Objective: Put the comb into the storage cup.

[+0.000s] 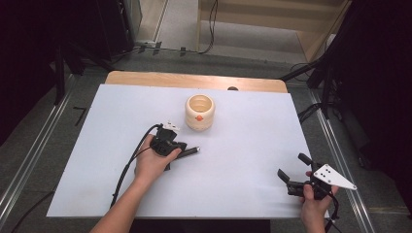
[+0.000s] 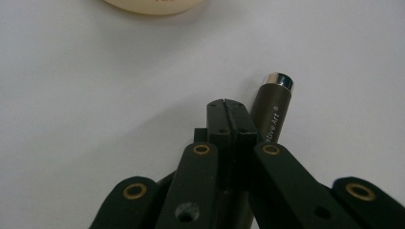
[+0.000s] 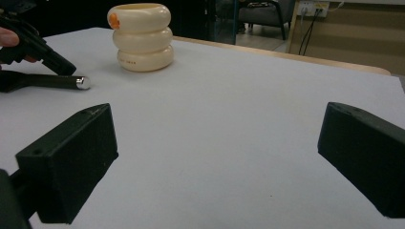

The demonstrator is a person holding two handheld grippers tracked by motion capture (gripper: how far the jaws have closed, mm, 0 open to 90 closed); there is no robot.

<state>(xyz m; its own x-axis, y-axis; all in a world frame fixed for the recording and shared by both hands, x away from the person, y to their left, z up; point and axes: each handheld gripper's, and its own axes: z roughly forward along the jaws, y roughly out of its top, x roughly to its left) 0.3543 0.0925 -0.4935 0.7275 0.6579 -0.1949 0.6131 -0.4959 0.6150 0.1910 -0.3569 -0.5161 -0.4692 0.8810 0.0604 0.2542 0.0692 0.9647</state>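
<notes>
Left hand-held gripper [image 1: 187, 151], centre of the high view, is lying low over the white table [image 1: 243, 160], jaws pressed together on nothing; the dark cylindrical silver-capped pen [image 2: 276, 110] is lying just beside them. Looks like a pickup step: reopening and straddling the pen seems next. Cream ringed ceramic cup [image 1: 199, 112] is standing above. Right hand-held gripper [image 1: 293, 171], lower right, is waiting wide open, holding nothing.

I'm working in what looks like a lab or recording studio: a white-topped table [image 1: 243, 184] stands on grey floor between metal rails [image 1: 29, 160], with dark stands [image 1: 60, 73] and loose cables [image 1: 211, 29] around it. Beyond it I think there's an office chair [image 3: 260, 12] and a wall socket [image 3: 313, 7], though they're blurry.
</notes>
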